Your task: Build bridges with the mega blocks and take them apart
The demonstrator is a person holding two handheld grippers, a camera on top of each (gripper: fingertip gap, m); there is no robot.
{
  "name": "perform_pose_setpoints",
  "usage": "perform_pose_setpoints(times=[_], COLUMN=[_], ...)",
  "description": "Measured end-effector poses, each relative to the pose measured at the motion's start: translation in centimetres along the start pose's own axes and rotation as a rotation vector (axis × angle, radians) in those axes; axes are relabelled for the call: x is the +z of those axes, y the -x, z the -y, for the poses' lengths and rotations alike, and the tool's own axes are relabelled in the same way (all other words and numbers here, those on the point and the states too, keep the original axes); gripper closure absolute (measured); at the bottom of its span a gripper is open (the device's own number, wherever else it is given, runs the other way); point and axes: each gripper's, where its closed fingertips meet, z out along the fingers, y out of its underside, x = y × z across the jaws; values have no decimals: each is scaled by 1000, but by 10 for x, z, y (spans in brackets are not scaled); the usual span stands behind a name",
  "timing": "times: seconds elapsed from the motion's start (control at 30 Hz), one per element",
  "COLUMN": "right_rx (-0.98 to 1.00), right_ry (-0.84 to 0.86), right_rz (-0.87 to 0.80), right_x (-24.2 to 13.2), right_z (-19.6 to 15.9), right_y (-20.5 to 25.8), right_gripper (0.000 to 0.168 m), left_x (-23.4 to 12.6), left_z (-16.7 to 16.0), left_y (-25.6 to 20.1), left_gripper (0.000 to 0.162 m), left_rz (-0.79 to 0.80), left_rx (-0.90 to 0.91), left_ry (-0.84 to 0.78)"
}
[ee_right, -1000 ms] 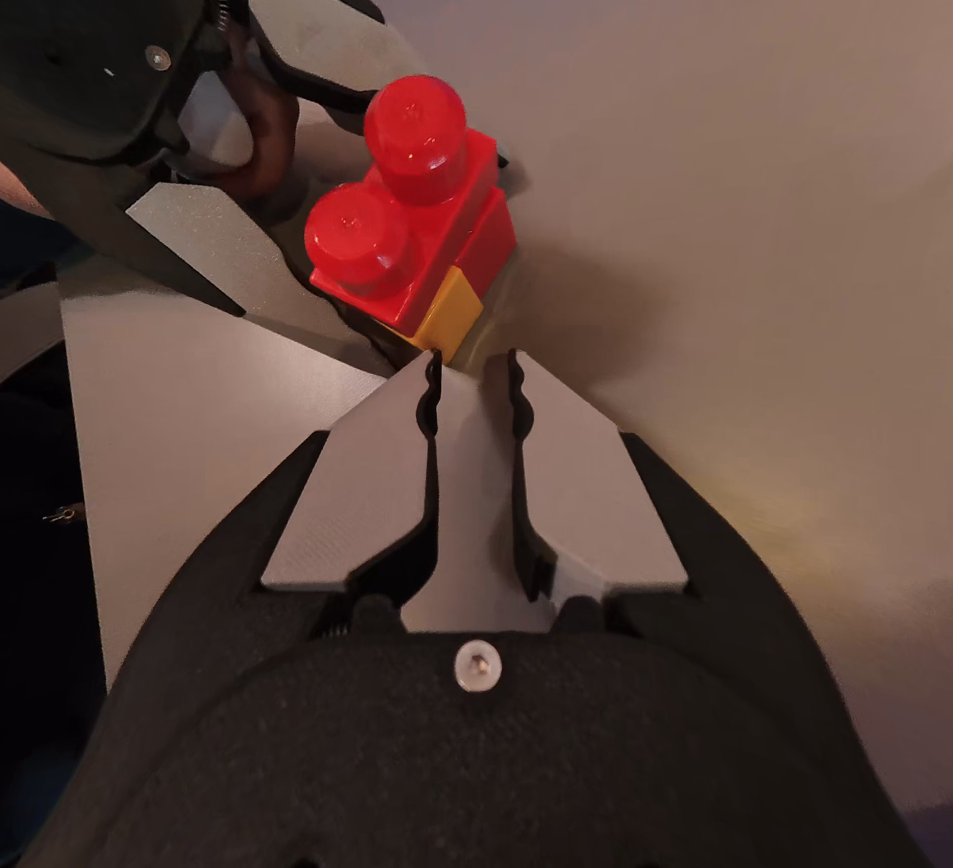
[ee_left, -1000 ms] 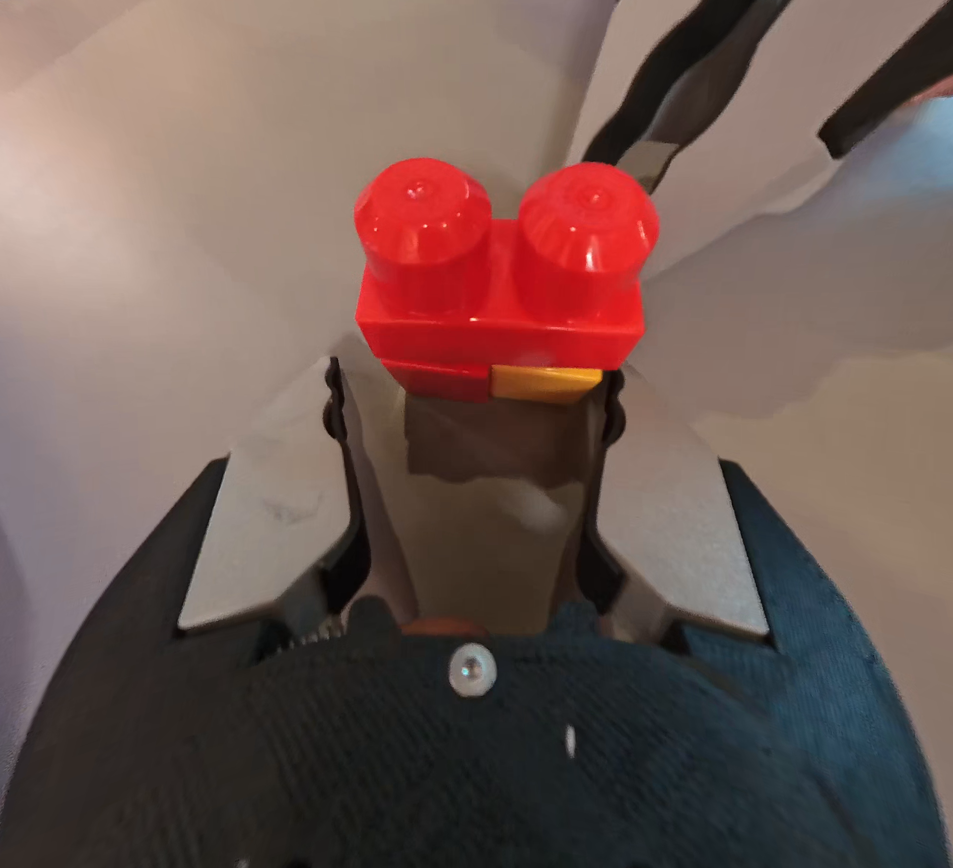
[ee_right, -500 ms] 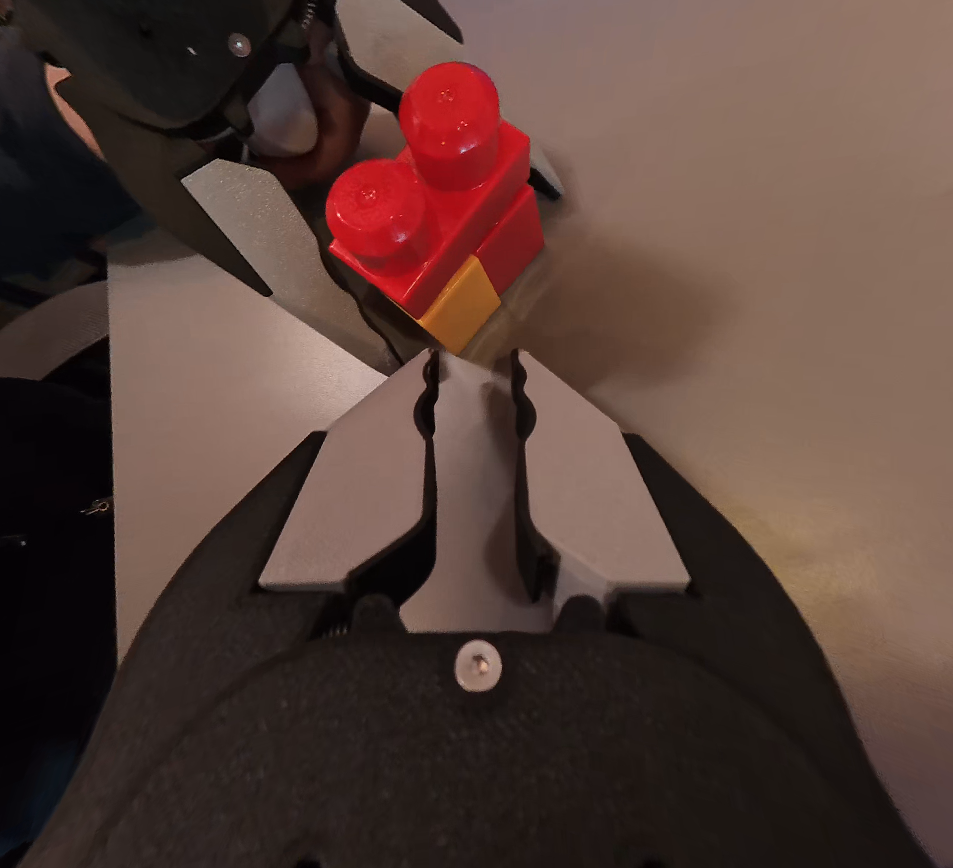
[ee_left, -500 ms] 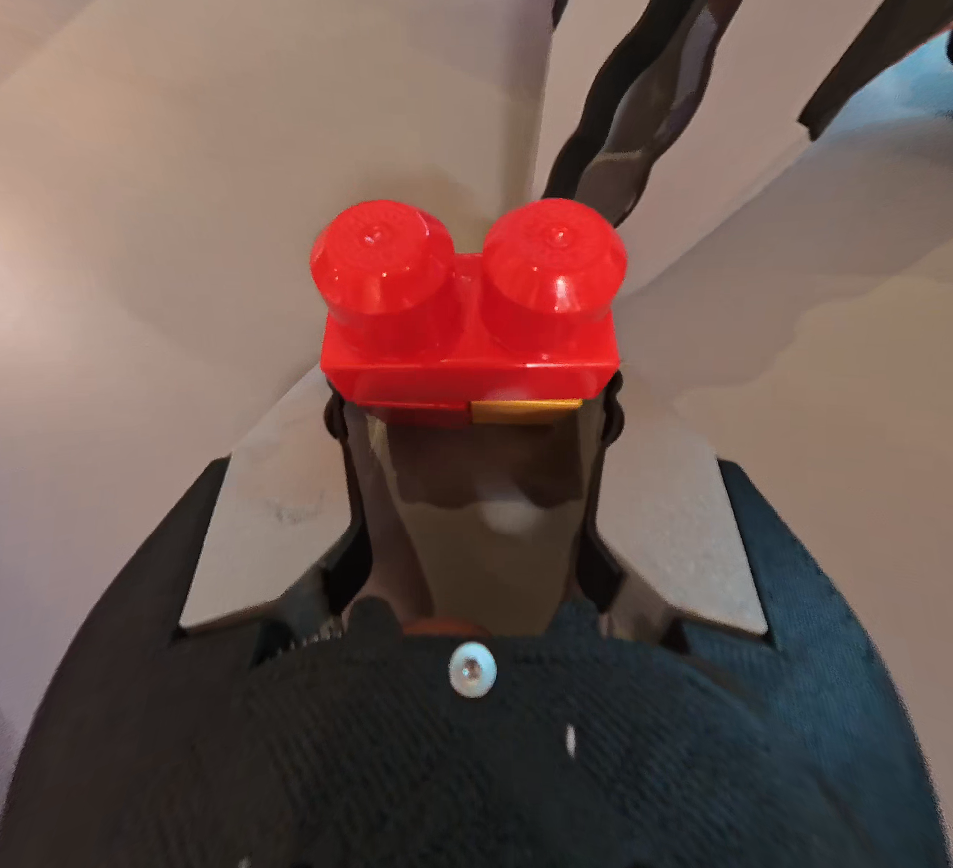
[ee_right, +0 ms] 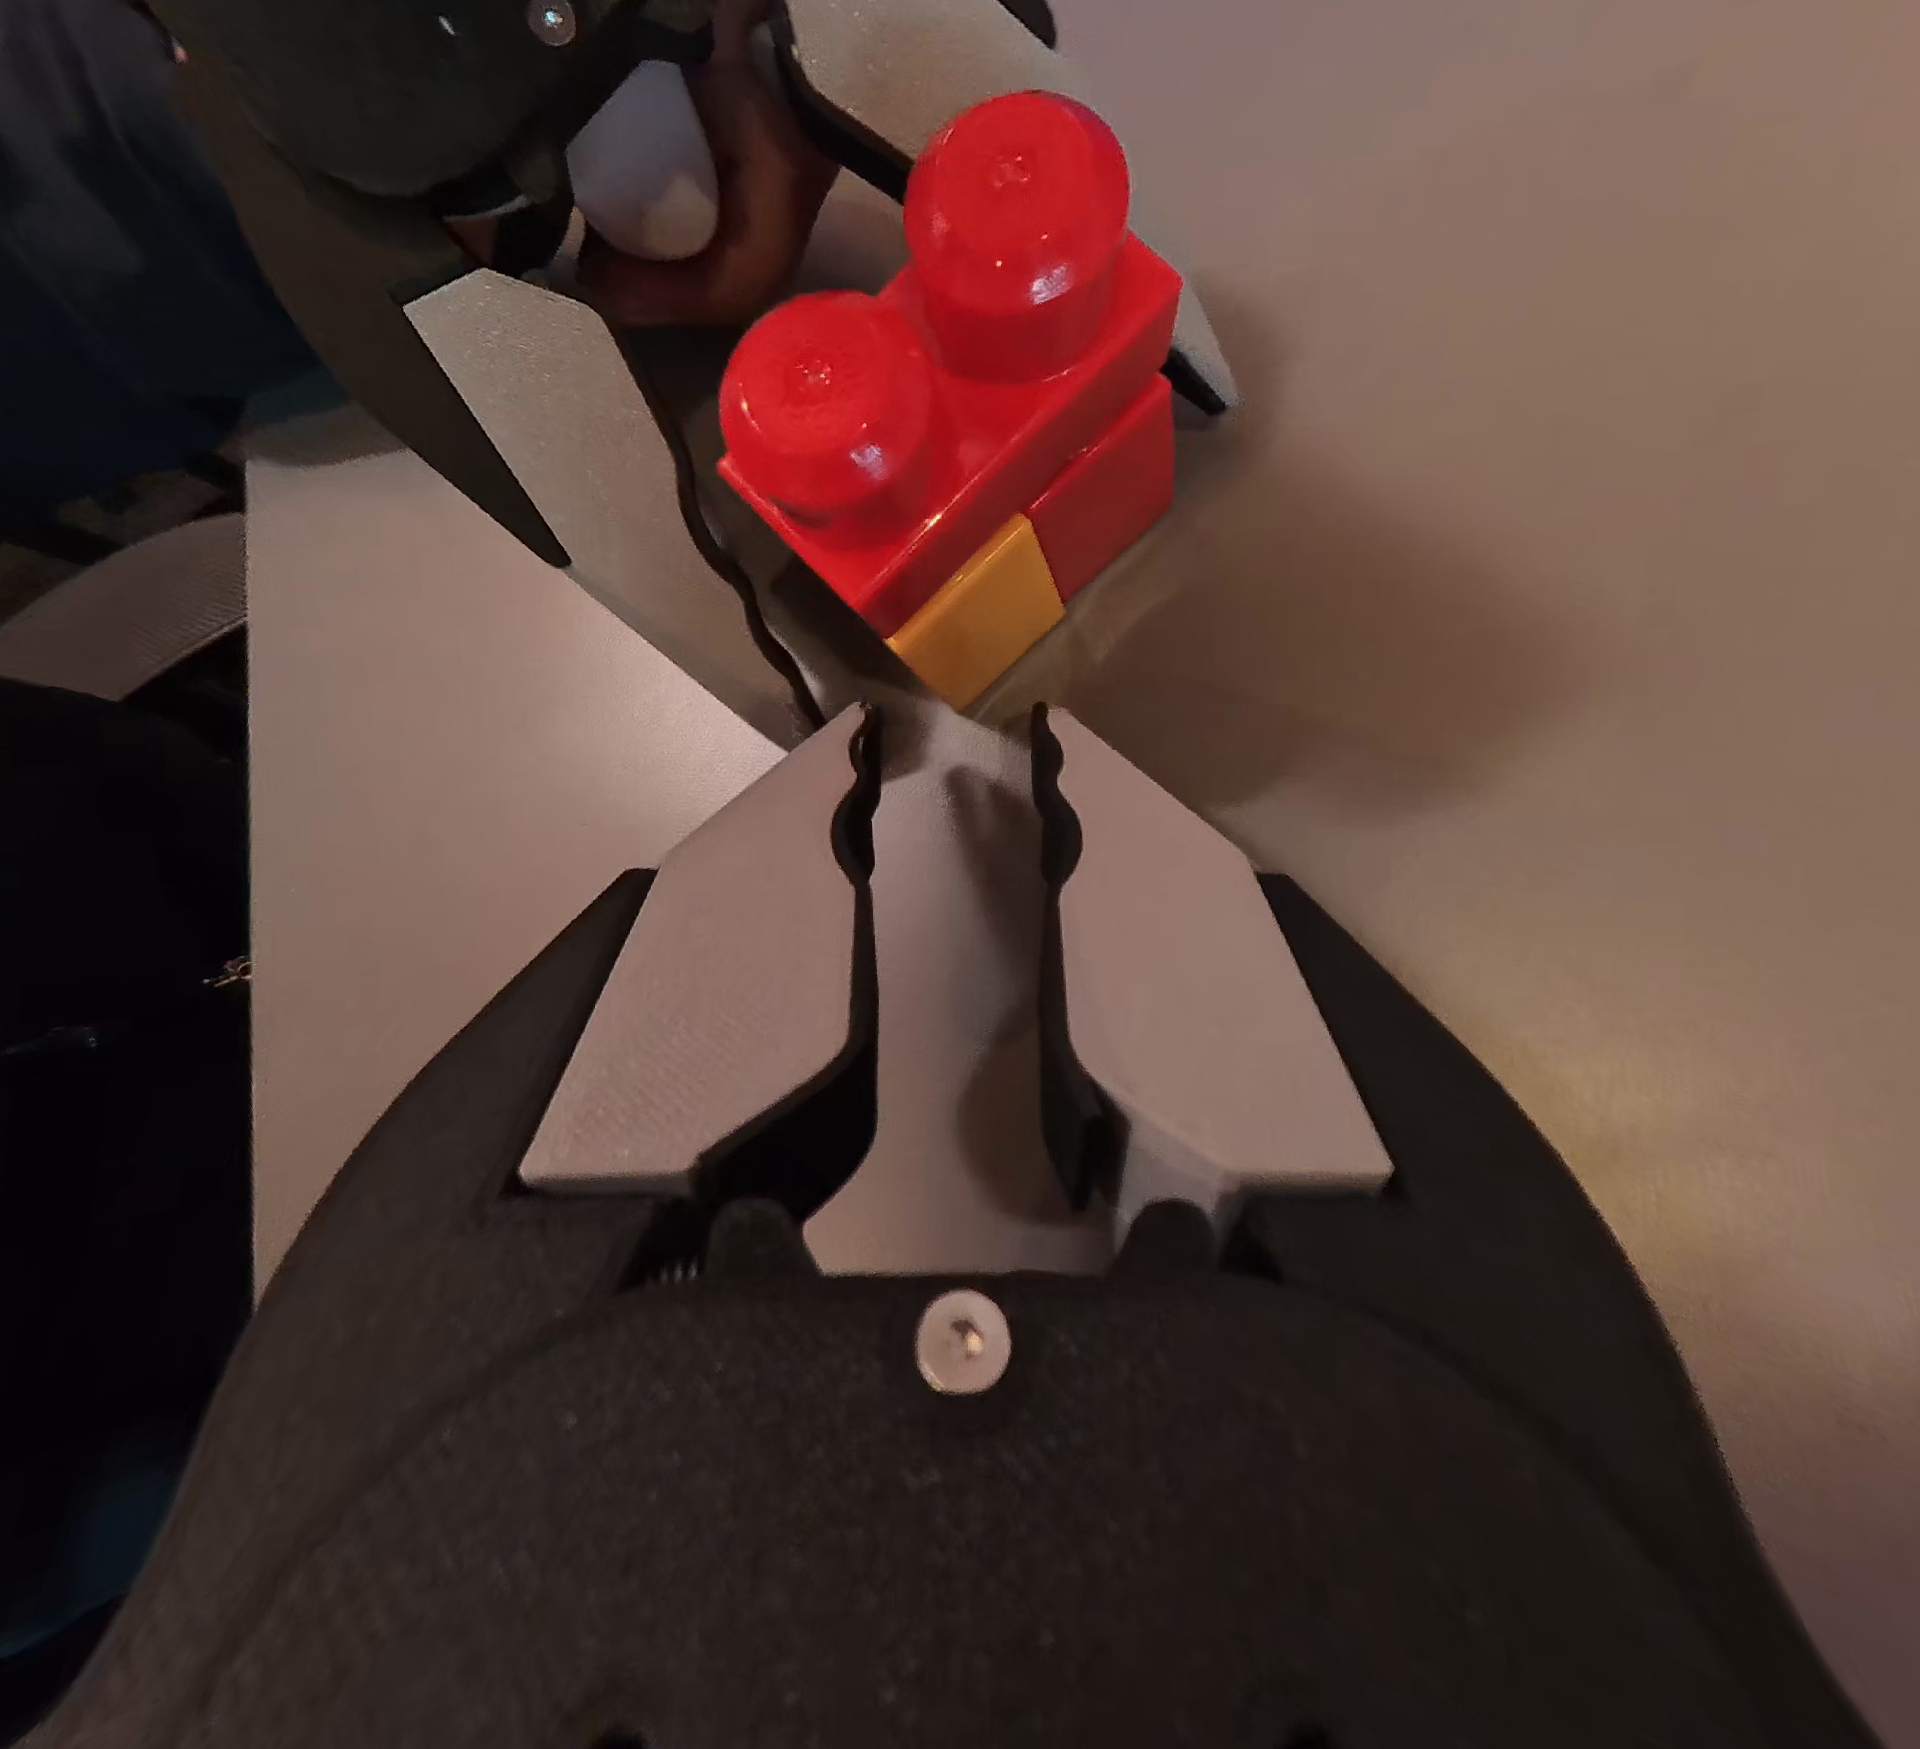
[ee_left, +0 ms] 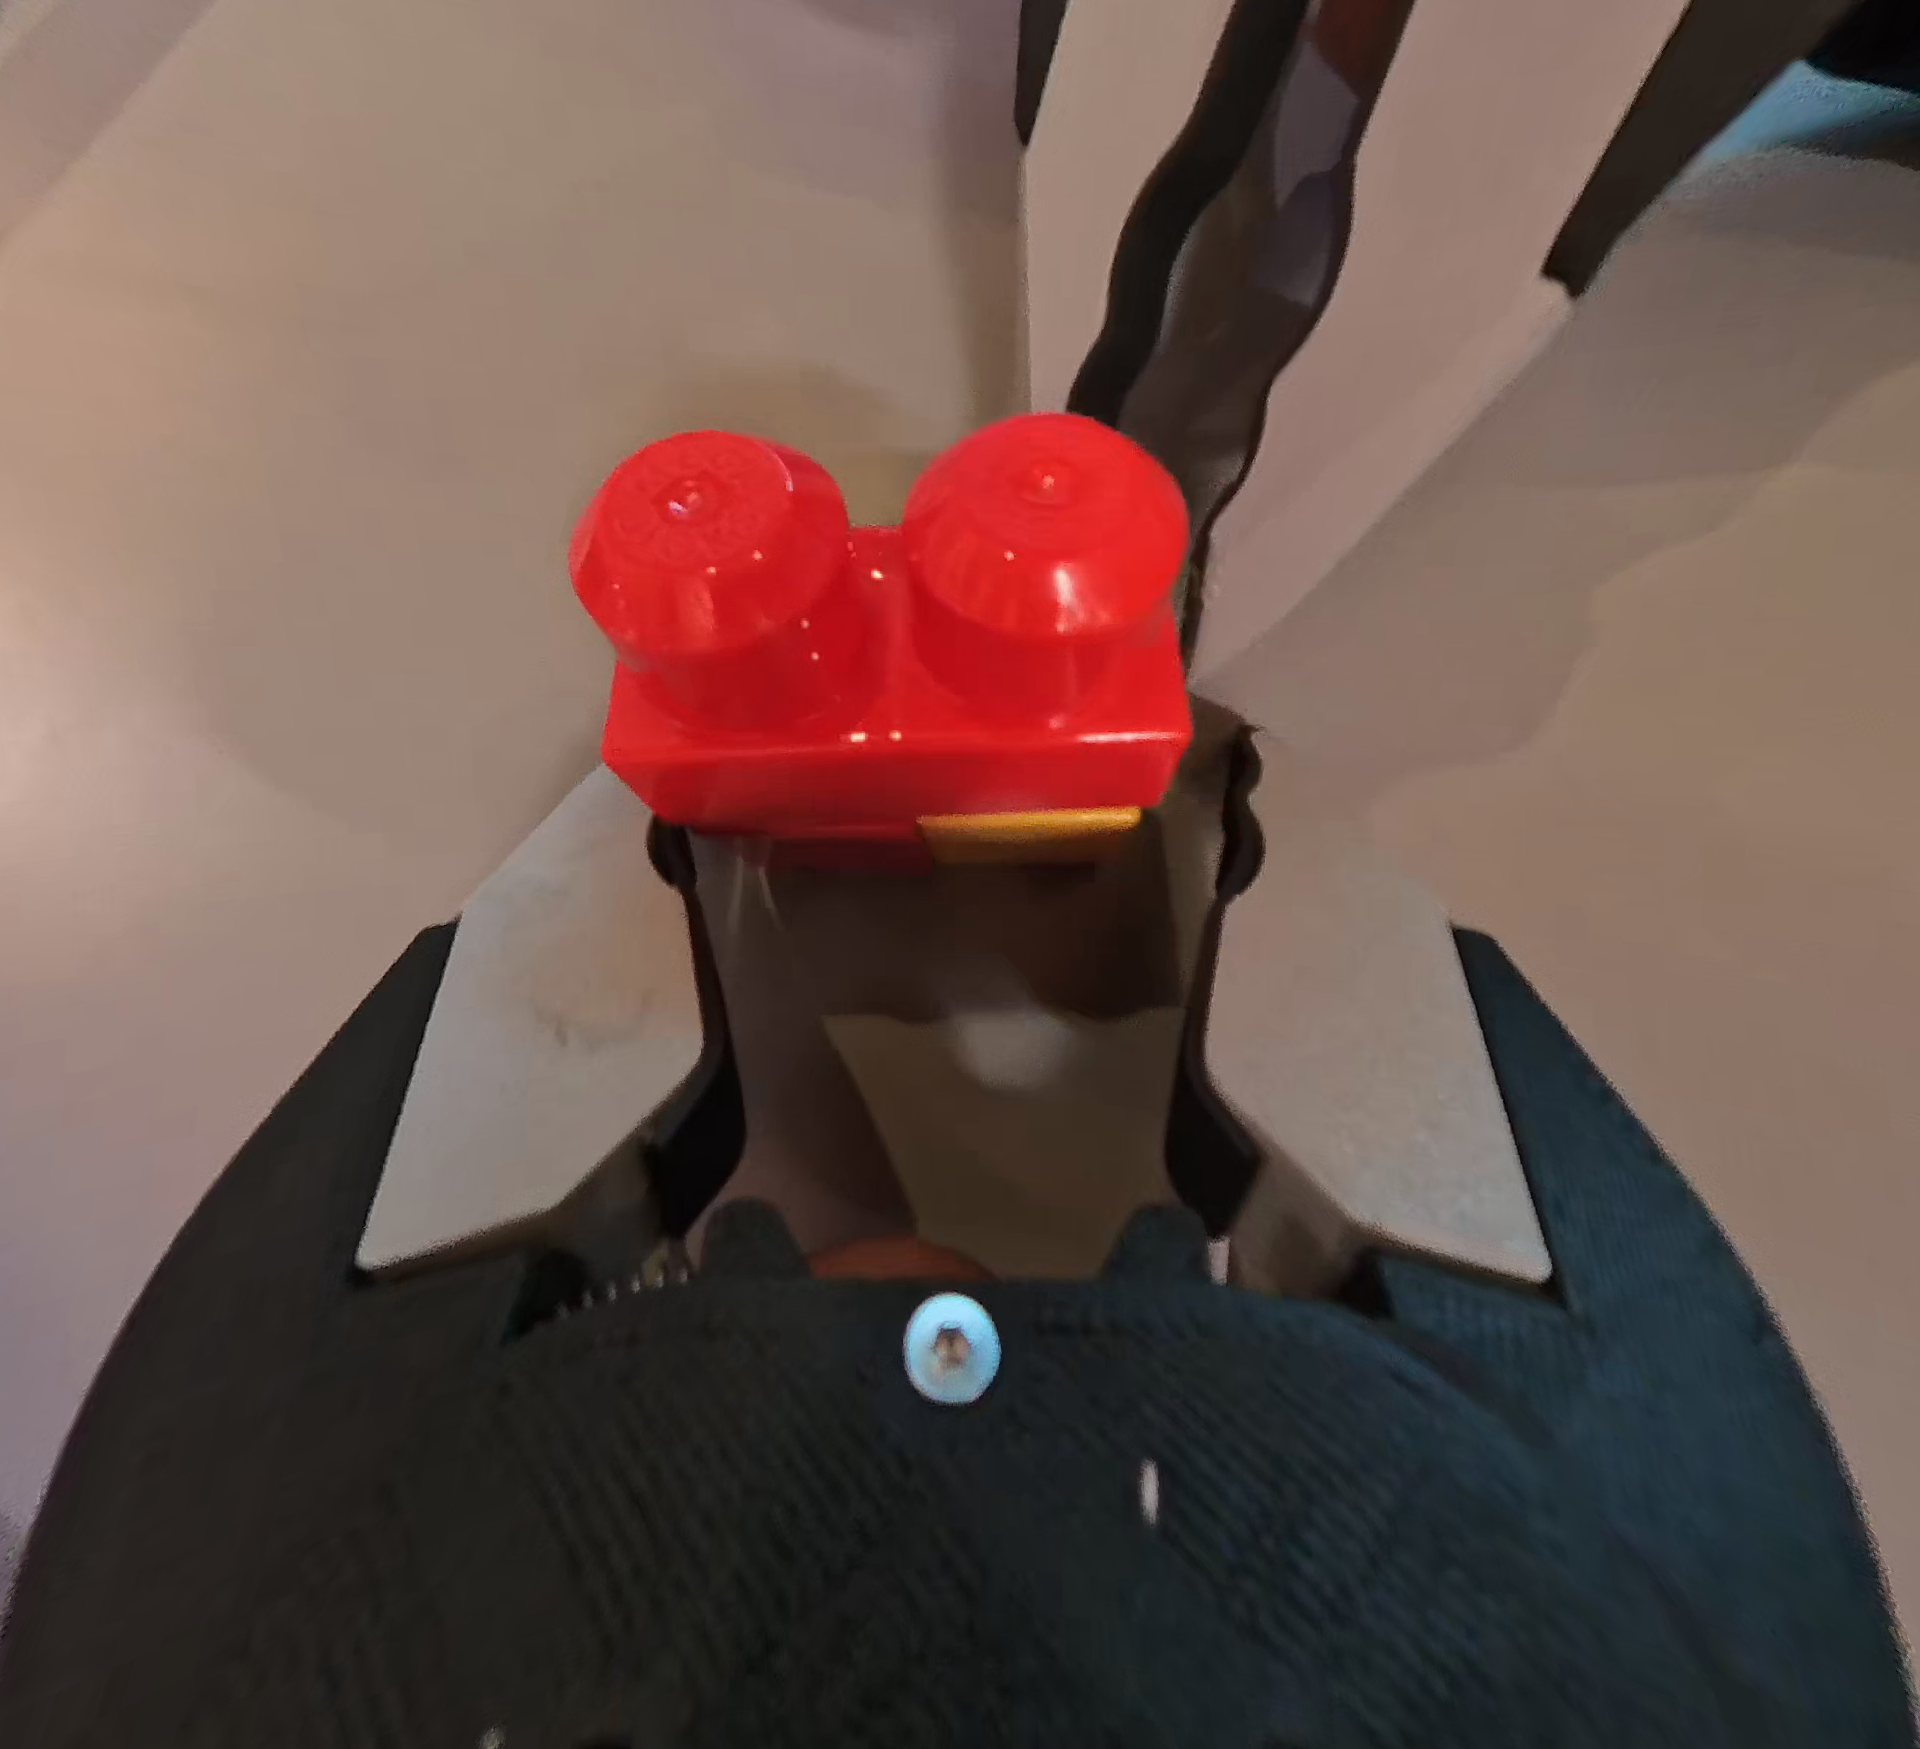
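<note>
**Left gripper on block stack, right gripper empty in front of it**

Left gripper (ee_left: 951,826) was clamped across the bottom row of a small block stack; both fingertips pressed the lower blocks' outer sides. Same grip shows in the right wrist view (ee_right: 997,546), one finger on each side of the stack.

Stack: red two-stud block (ee_left: 894,650) on top, red lower block (ee_right: 1117,494) and yellow block (ee_right: 982,613) side by side under it. Whether the stack touched the table (ee_right: 1558,349) or was held just above it: can't tell.

Right gripper (ee_right: 951,728) held nothing, jaws parted by a narrow gap, tips just beside the yellow block's corner, apparently not touching. In the left wrist view its fingers (ee_left: 1132,172) showed beyond the stack, blurred.

A person's hand (ee_right: 727,245) showed on the left gripper's handle, partly hidden.
</note>
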Motion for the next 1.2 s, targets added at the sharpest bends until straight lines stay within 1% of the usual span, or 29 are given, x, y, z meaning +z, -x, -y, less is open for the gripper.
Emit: perform_pose_setpoints(times=[0.13, 0.27, 0.37, 0.7, 0.83, 1.2], right_rx=[-8, -7, -5, 18, 30, 27], right_ry=[-23, -56, -53, 10, -2, 1], right_rz=[-24, -28, -31, -38, -40, -62], right_x=[-10, -16, -14, -3, -5, -4], right_z=[2, 7, 6, -6, -5, -4], right_y=[-1, -1, -2, -8, -10, -11], right_gripper=[141, 141, 141, 140, 141, 141], left_x=[-4, -4, -5, 0, 0, 1], left_z=[-2, -3, -3, 0, 0, 0], left_y=[5, 9, 15, 11, 10, 4], left_gripper=[59, 59, 59, 61, 63, 62], left_rz=[33, 30, 40, -16, -18, -1], left_rx=[5, -10, 2, 28, 32, -22], left_ry=[-9, -4, -8, -6, -8, 3])
